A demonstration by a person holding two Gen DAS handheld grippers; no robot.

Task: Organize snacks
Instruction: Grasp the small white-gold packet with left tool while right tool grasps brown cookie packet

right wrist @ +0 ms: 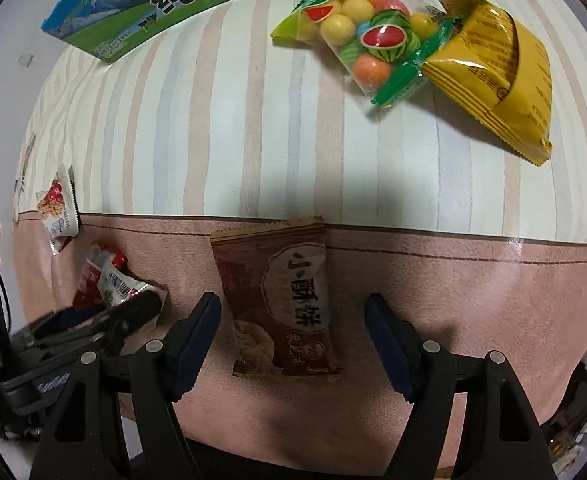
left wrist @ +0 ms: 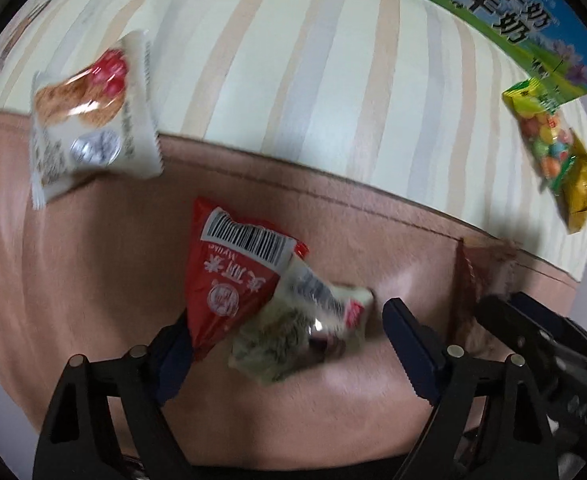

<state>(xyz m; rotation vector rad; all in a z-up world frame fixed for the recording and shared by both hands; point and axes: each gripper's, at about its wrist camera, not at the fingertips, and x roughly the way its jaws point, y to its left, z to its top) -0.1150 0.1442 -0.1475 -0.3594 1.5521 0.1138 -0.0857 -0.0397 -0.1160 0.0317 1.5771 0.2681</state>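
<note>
From the left wrist camera, the left tool stood spread wide, its two dark blue pads well apart and gripping nothing. A red triangular packet lay between them on the pink band of the counter, its lower left corner up against the left pad, though I could not tell if they truly touched. A pale, blurred packet lay across the red one's right side. Farther off to the left, a white biscuit packet straddled the line between the pink band and the striped cloth. At the far right sat a bag of coloured candy balls with a yellow packet beside it, under the edge of a blue and green milk carton.

From the right wrist camera, the right tool was likewise released, pads wide apart. A brown pastry packet lay flat between them, just beside the left pad and clear of the right one. The left tool's black body came in at the near left, next to the red and pale packets. The candy bag and yellow packet lay far right, overlapping.
</note>
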